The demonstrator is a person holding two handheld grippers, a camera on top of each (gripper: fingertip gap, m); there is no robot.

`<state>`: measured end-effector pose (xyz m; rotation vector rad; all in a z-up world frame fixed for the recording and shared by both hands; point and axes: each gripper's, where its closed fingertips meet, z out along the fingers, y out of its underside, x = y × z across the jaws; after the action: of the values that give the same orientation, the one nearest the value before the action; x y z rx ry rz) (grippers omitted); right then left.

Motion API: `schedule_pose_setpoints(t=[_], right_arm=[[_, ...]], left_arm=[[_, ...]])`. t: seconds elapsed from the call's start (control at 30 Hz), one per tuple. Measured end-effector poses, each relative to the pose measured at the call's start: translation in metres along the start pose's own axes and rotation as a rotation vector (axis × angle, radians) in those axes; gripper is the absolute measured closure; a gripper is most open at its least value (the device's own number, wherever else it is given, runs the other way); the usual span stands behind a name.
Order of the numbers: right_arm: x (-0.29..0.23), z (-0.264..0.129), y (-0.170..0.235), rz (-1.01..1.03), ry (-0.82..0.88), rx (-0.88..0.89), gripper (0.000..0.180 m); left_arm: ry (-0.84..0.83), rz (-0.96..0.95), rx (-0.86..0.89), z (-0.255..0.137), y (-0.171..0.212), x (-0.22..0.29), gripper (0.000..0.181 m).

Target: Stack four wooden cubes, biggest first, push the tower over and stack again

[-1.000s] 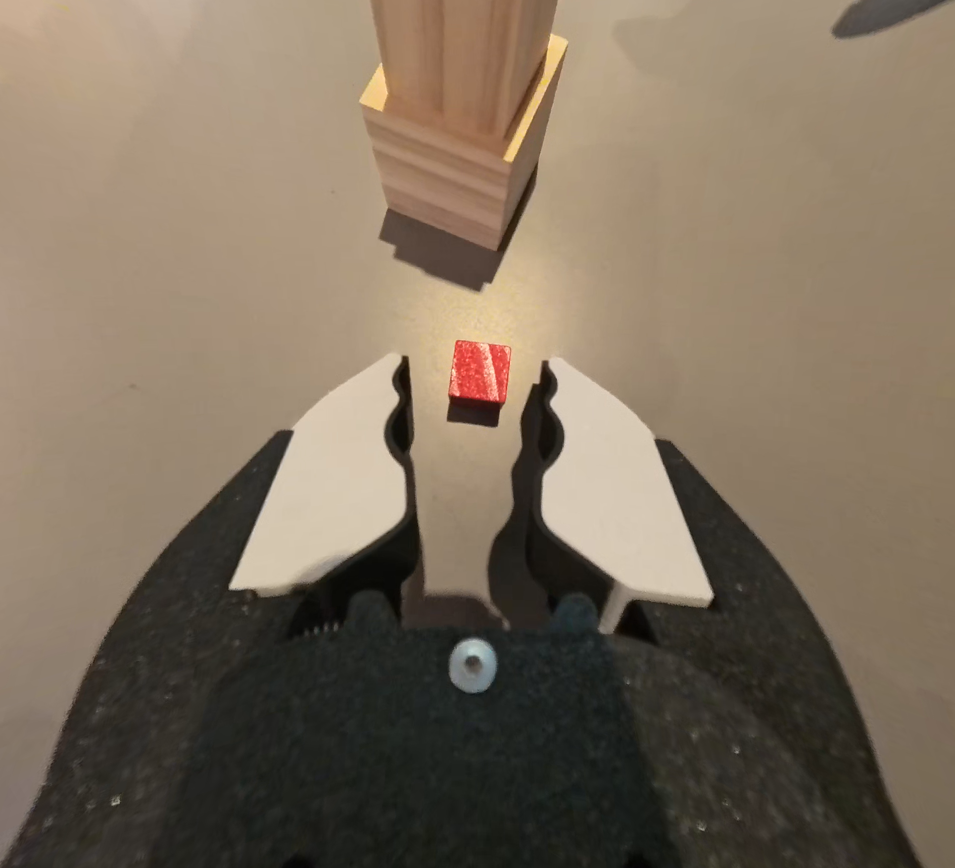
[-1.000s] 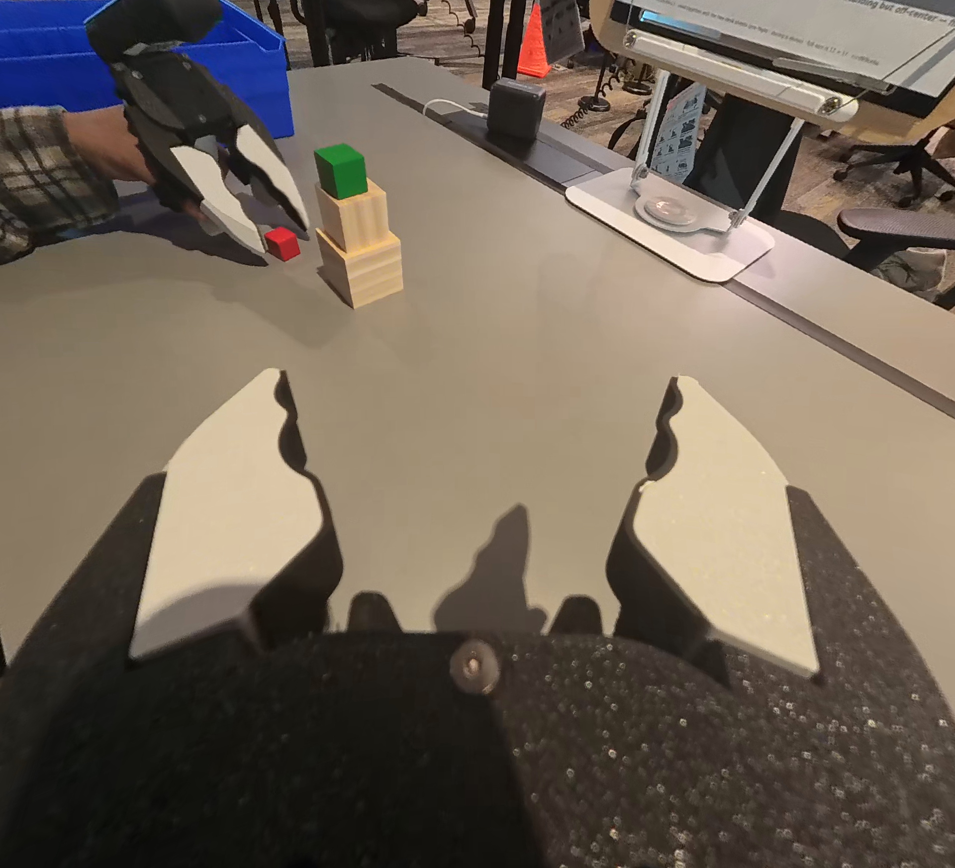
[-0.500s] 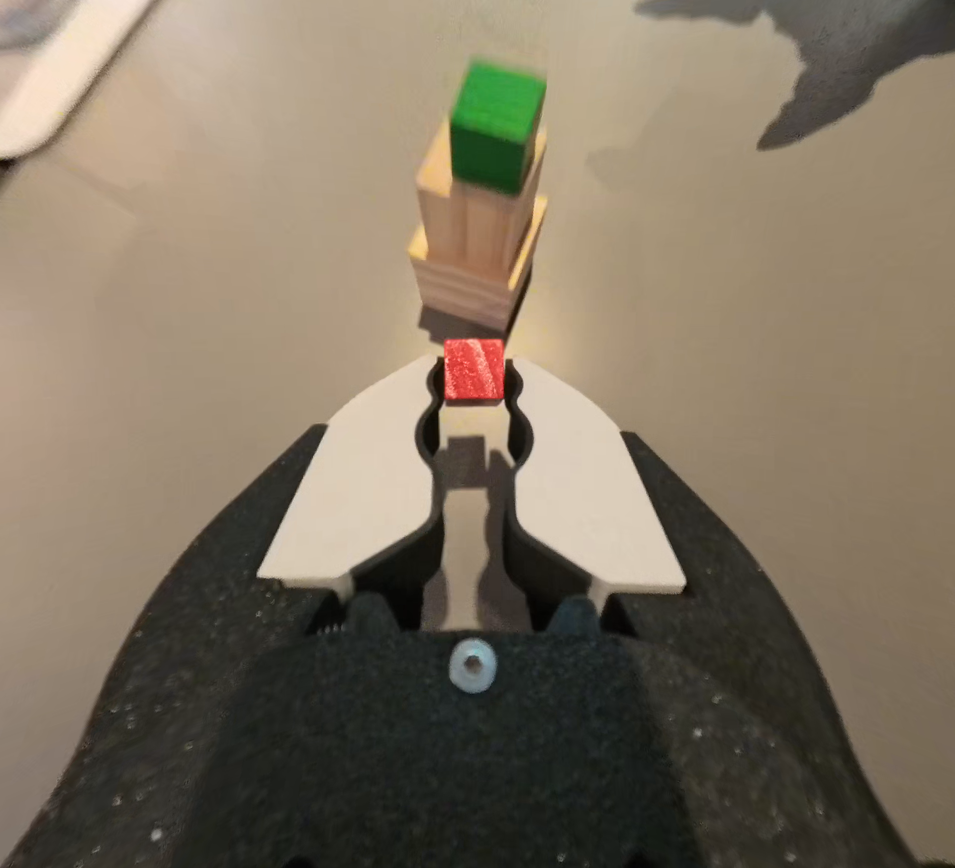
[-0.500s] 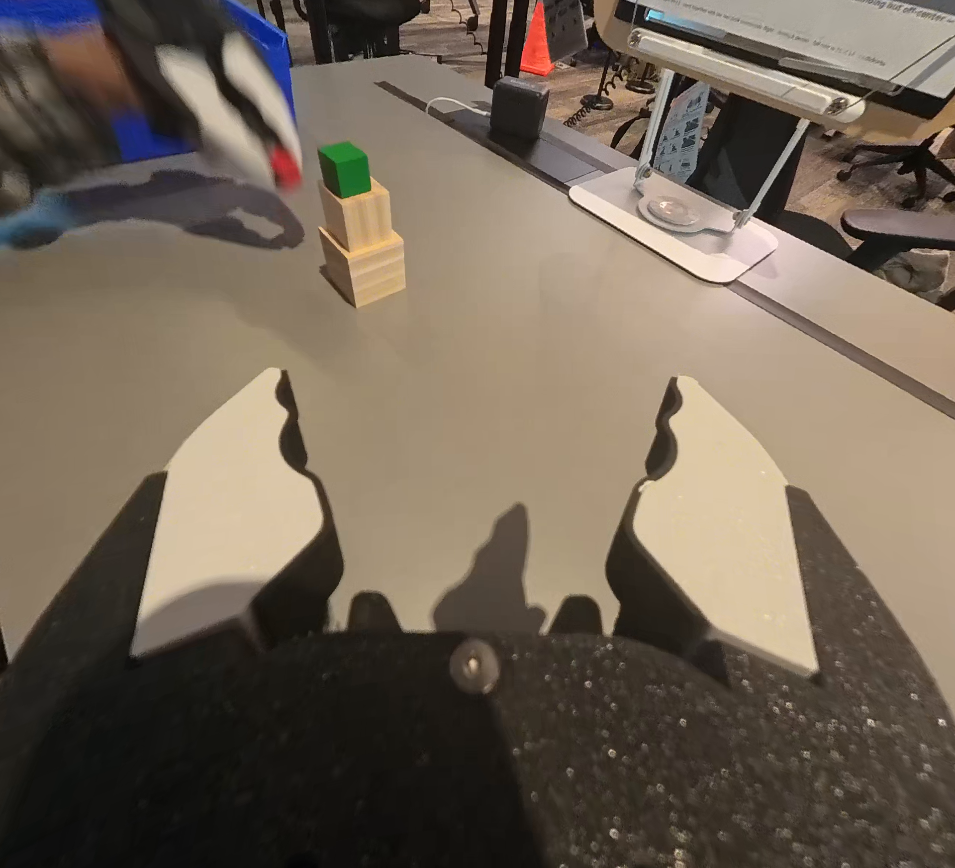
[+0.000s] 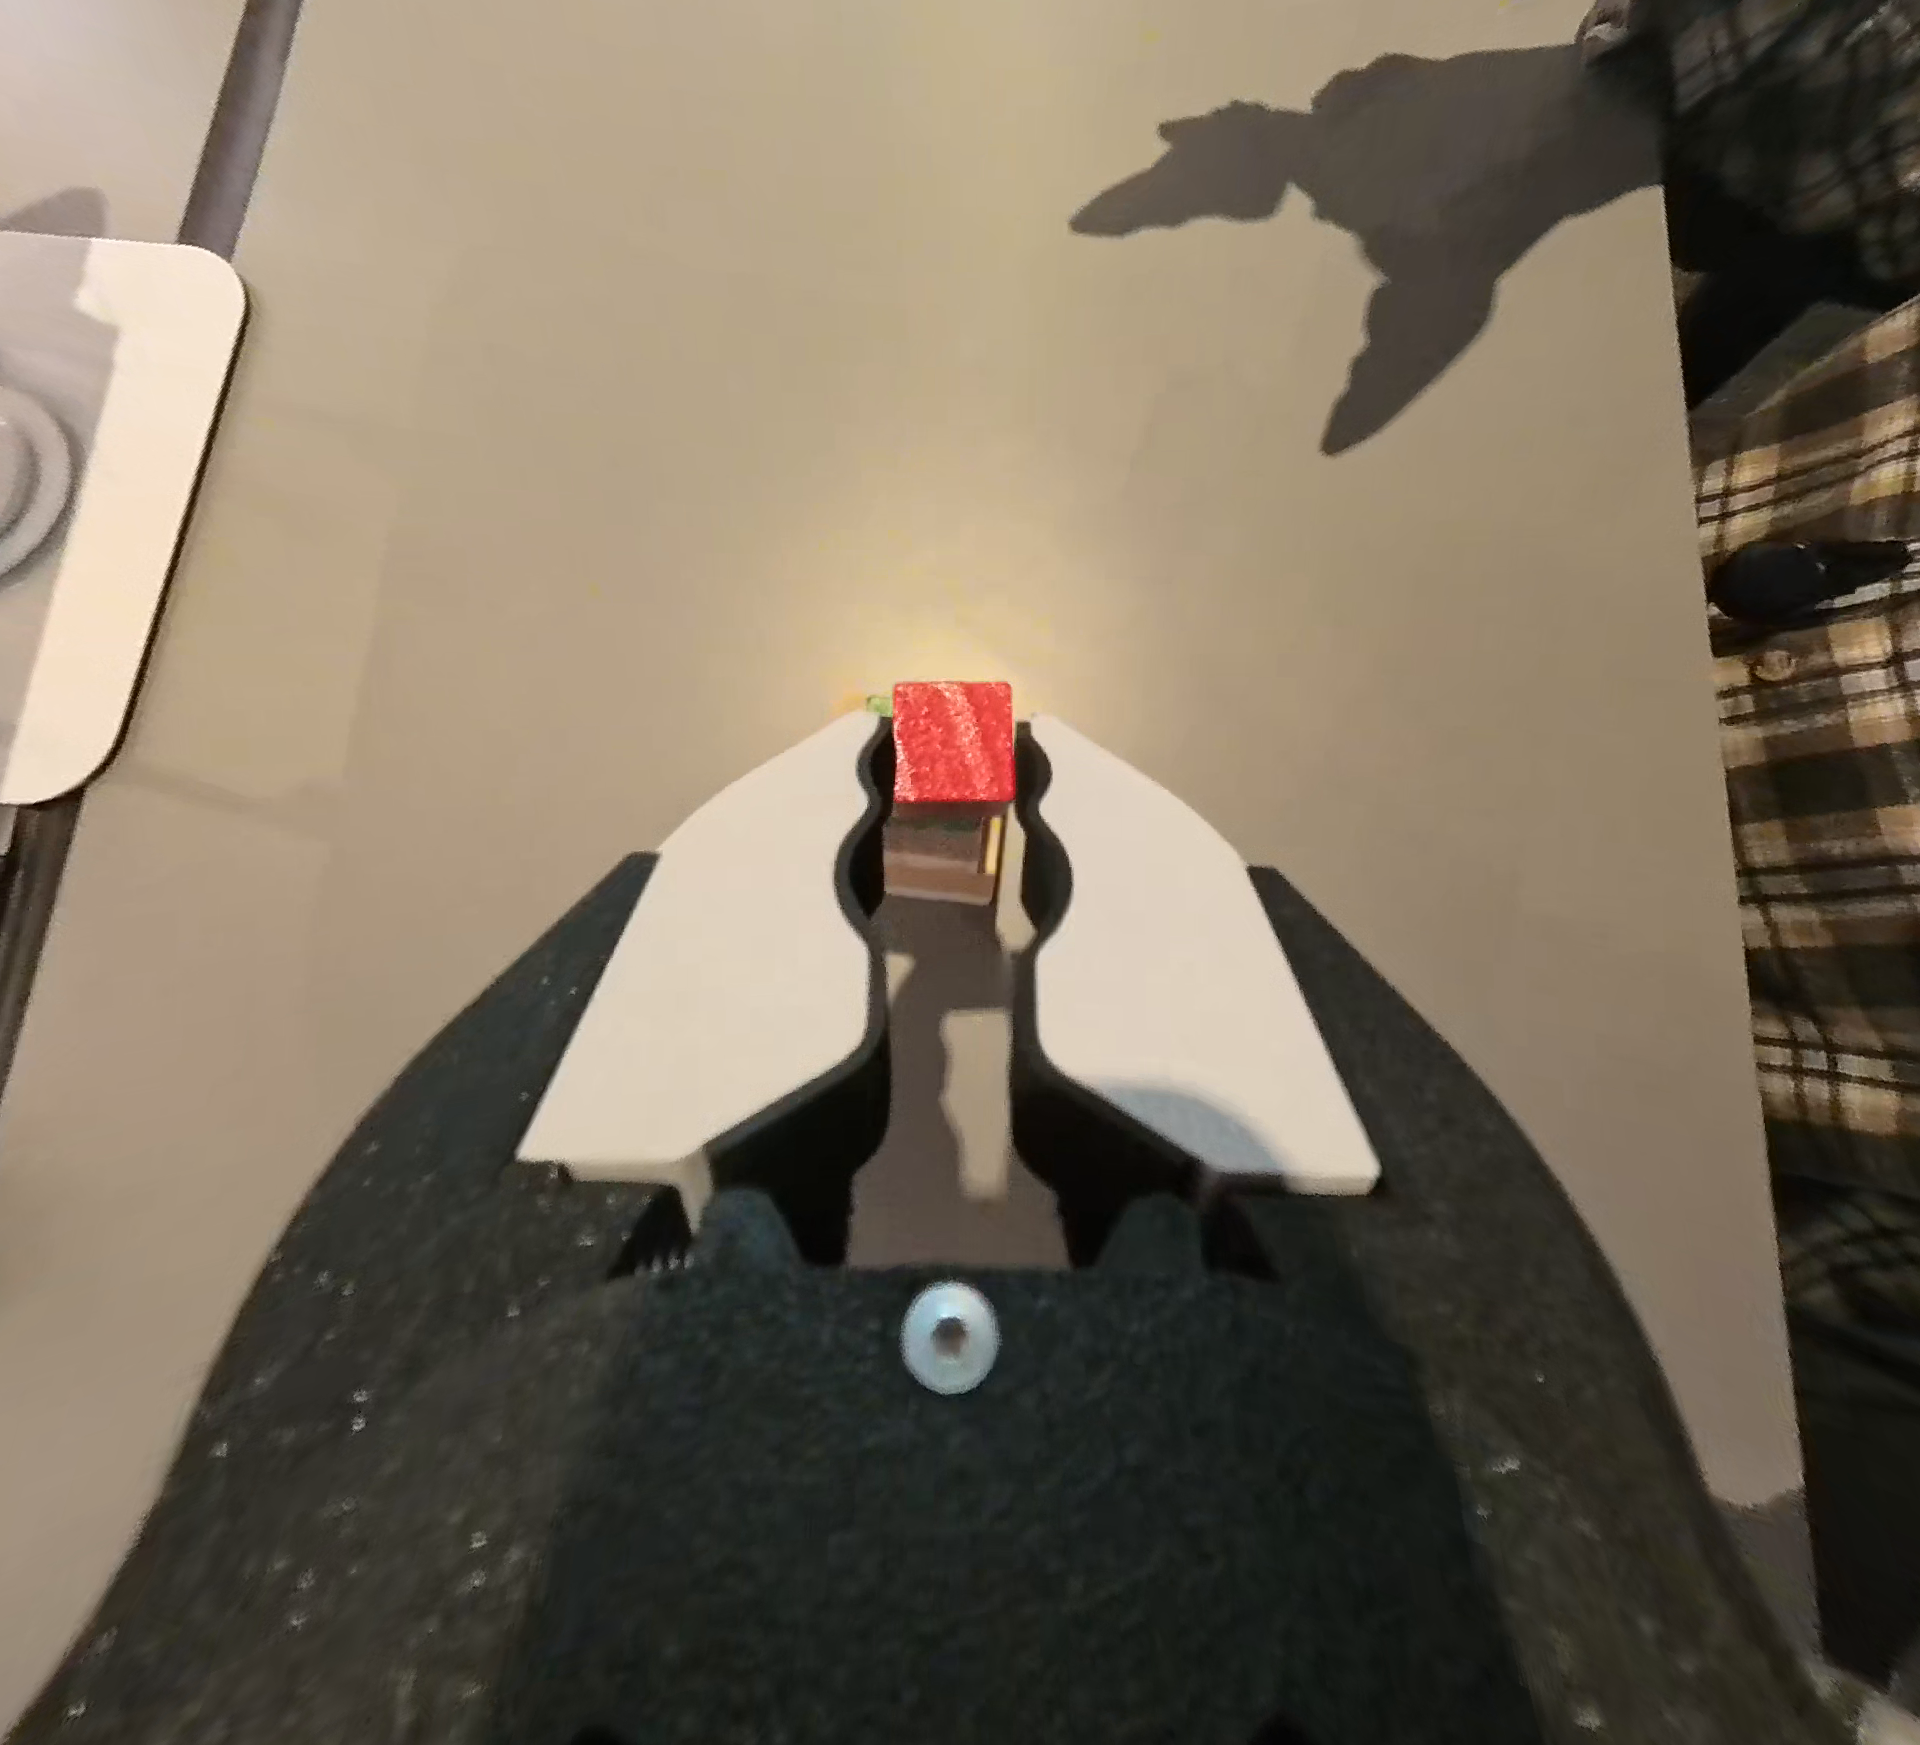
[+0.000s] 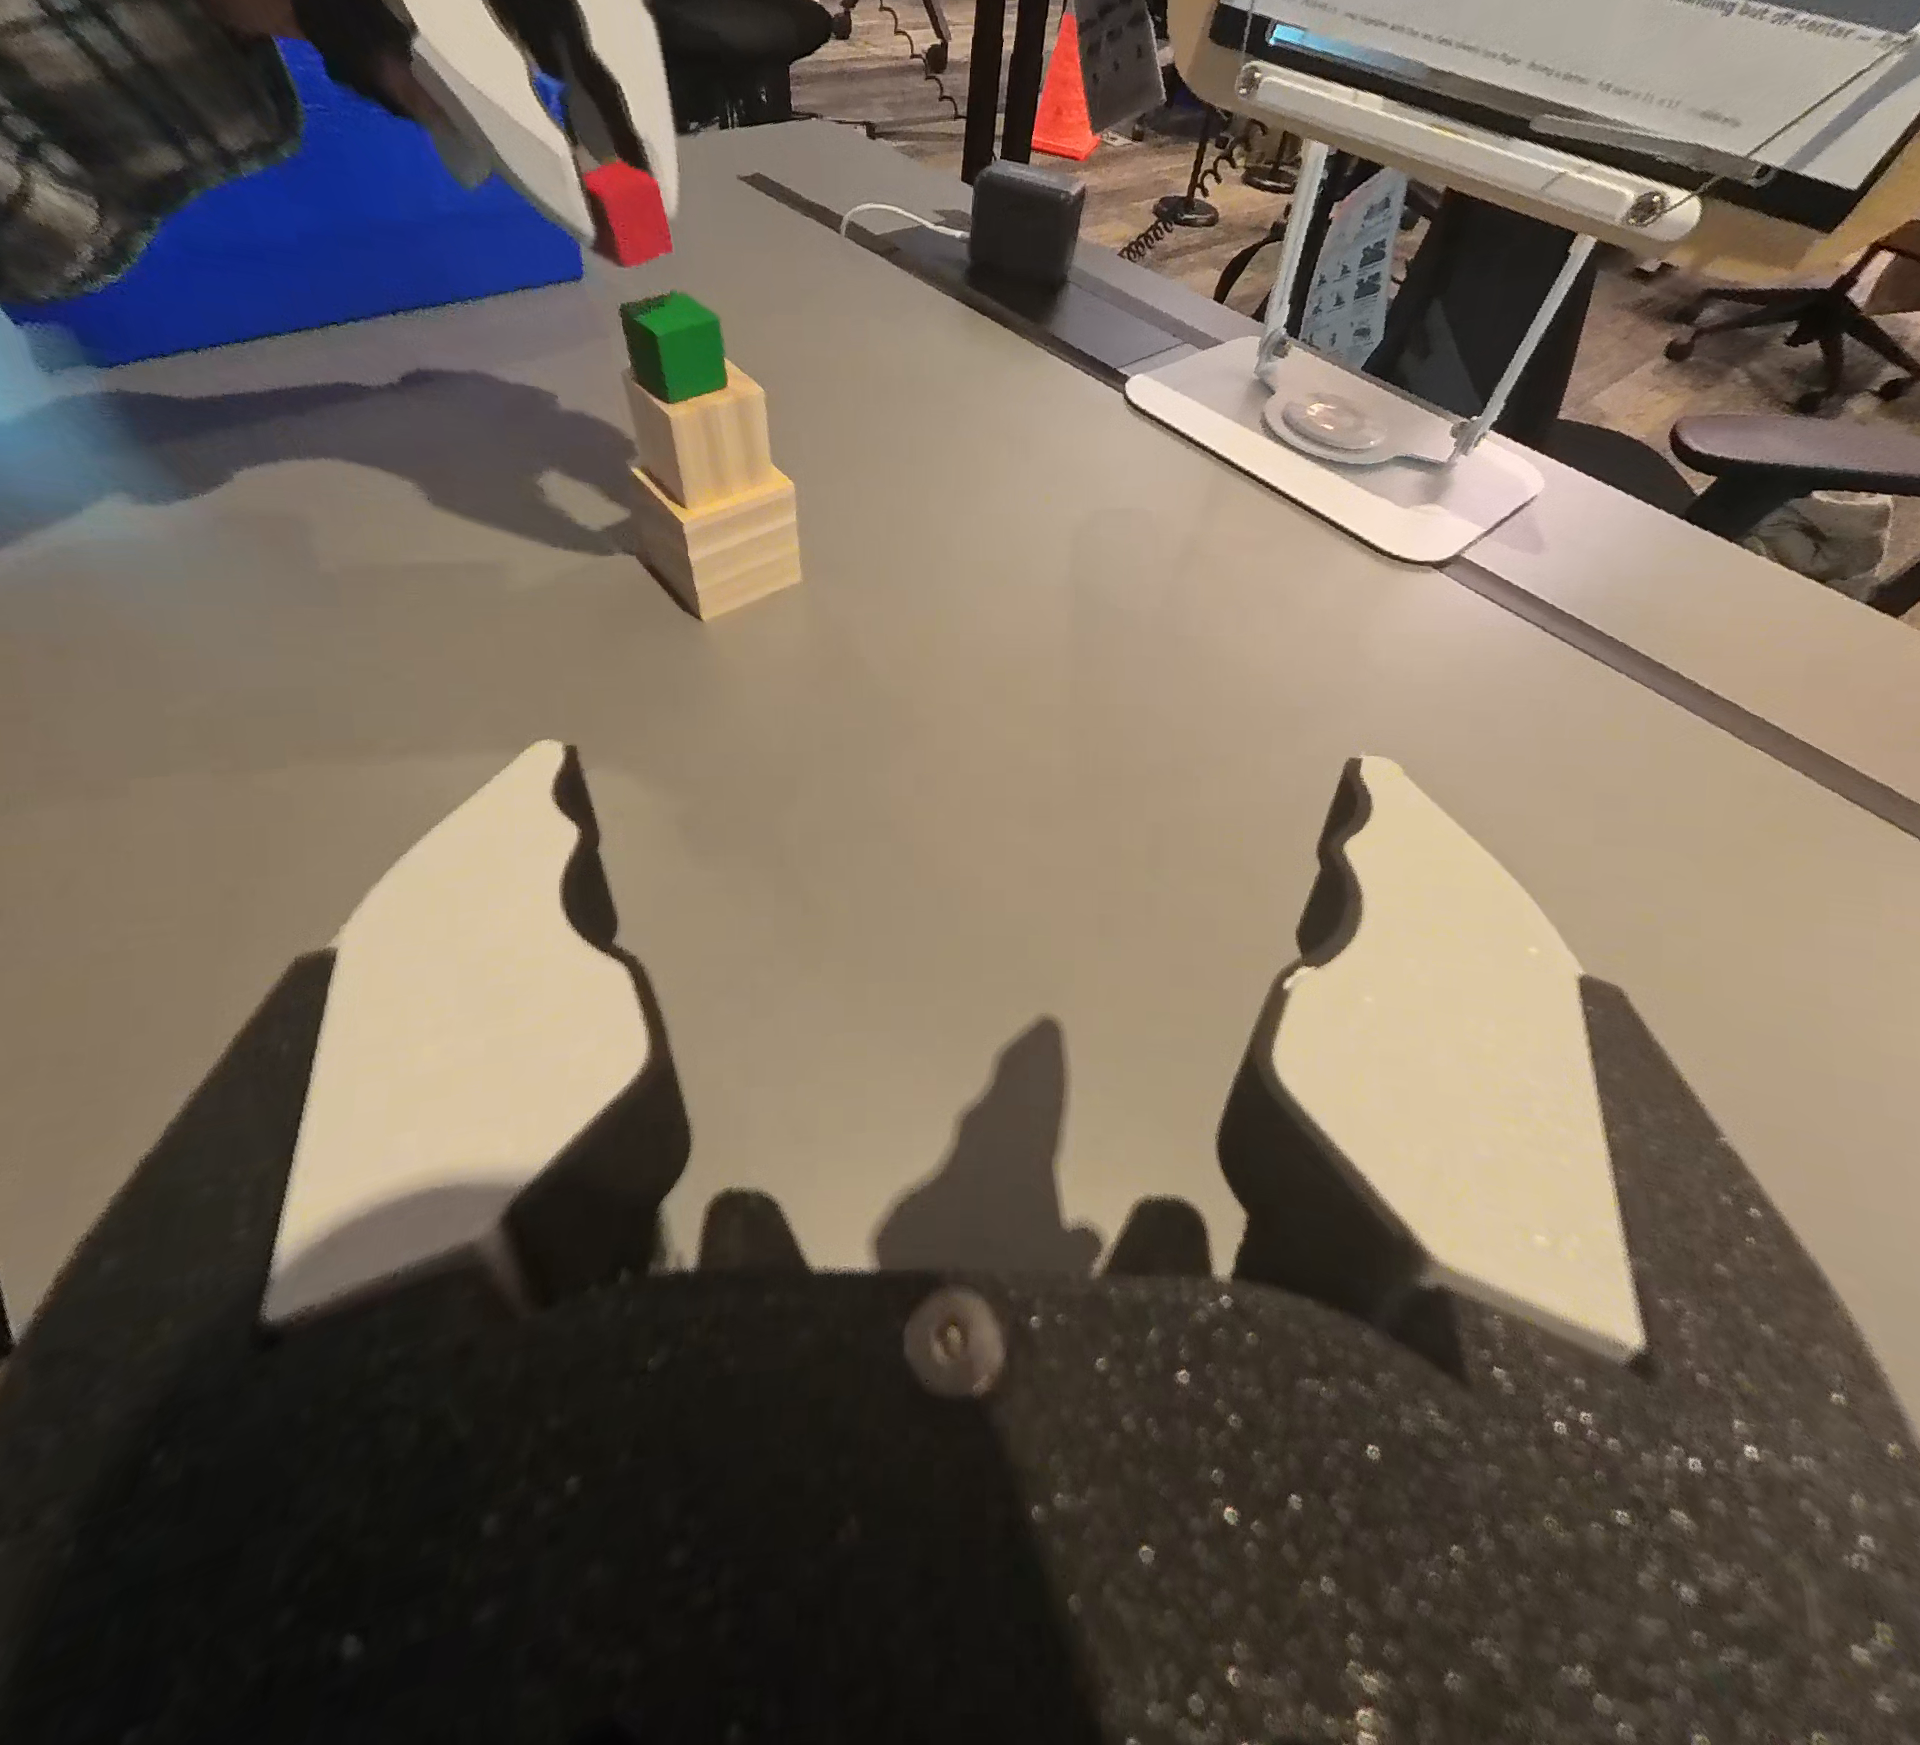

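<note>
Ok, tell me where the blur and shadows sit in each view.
Right wrist view: the left gripper holding the red cube is smeared by motion; the green cube below stays sharp. Left wrist view: sharp; a hard-edged gripper shadow lies on the table at upper right.

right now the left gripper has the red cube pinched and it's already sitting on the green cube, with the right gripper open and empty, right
Not quite. The red cube is not on the green cube yet: the right wrist view shows a clear gap, the left gripper holding it in the air just above. The rest stands: the right gripper is open and empty.
</note>
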<state>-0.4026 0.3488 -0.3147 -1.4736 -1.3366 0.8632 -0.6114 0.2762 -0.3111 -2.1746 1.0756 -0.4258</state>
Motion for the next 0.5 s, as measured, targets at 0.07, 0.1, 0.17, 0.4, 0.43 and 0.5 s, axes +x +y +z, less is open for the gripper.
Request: schedule_pose_setpoints(t=[0.07, 0.1, 0.17, 0.4, 0.43, 0.5], right_arm=[[0.0007, -0.0001, 0.0004, 0.002, 0.0, -0.001, 0.051], [0.0007, 0.0001, 0.0006, 0.002, 0.0, -0.002, 0.051], [0.0004, 0.0005, 0.0009, 0.0, -0.001, -0.004, 0.051], [-0.0009, 0.0014, 0.0008, -0.002, -0.001, -0.007, 0.051], [-0.0008, 0.0013, 0.0009, -0.003, 0.0, -0.007, 0.051], [-0.0009, 0.0015, 0.001, -0.002, -0.001, -0.008, 0.051]], left_arm=[[0.01, -0.004, -0.013, 0.0045, 0.0043, -0.0009, 0.159], [0.019, -0.005, -0.015, 0.0059, 0.0054, -0.0007, 0.159], [0.023, -0.008, -0.013, 0.0069, 0.0061, -0.0022, 0.159], [0.044, -0.002, -0.014, 0.0081, 0.0053, -0.0046, 0.159], [0.043, 0.0, -0.017, 0.0087, 0.0059, -0.0054, 0.159], [0.049, 0.001, -0.013, 0.0098, 0.0058, -0.0055, 0.159]])
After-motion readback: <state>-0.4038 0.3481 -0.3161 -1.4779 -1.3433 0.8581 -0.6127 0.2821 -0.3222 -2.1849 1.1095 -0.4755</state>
